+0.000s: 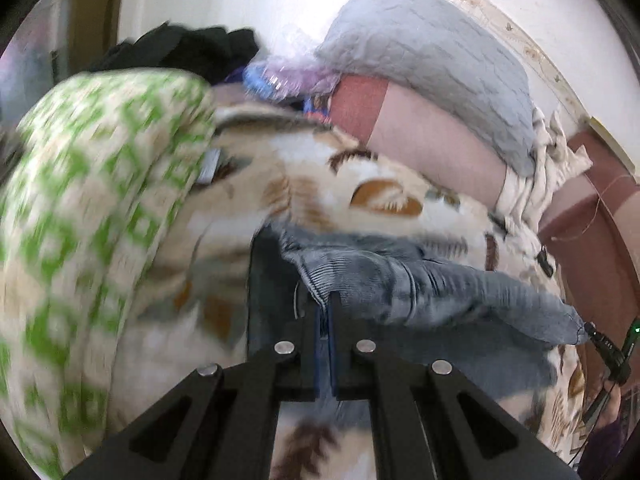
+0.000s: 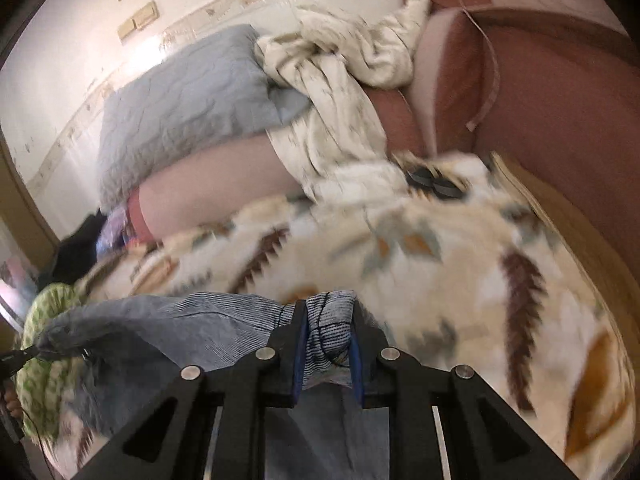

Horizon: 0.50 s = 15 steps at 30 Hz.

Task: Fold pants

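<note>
Both wrist views look close, steeply down along own fingers onto patterned blanket (image 1: pixel 384 184); share grey pillow (image 1: pixel 432 52), jeans (image 2: pixel 168 332).

1. The pants (image 1: pixel 420 284) are grey-blue, mottled like faded denim, with a ribbed band at one edge; a dark drawstring shows there.
2. They hang stretched and lifted between two pinched points, near in both views; the slack middle sags in soft folds above a patterned blanket (image 2: pixel 440 248).
</note>
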Available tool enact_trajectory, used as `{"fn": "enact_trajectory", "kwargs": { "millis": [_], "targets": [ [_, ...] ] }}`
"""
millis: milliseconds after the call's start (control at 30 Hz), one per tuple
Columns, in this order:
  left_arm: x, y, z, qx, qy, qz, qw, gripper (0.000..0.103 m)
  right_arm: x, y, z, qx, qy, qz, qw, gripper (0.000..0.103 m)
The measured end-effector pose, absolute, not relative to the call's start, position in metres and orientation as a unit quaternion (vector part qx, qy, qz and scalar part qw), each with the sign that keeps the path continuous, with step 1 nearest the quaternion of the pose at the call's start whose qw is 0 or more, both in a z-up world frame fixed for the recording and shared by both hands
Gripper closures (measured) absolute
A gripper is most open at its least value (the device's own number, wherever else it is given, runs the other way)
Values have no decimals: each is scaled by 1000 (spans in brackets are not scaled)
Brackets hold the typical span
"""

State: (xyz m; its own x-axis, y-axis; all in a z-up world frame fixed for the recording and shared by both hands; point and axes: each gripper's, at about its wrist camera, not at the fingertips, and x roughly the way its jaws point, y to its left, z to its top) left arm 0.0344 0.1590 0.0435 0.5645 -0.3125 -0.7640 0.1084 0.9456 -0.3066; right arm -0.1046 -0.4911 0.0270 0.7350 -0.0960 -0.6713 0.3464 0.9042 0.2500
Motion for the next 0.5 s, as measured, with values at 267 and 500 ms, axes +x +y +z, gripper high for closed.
{"fn": "enact_trajectory", "kwargs": {
  "millis": [267, 500],
  "targets": [
    [-16, 173, -30, -93, 517, -93, 846, 100, -160, -498, -47, 236, 441, -108, 859, 80],
    [-28, 168, -9, -39, 504, -97, 858, 97, -171, -513, -28, 272, 447, -56, 850, 57]
  ]
}}
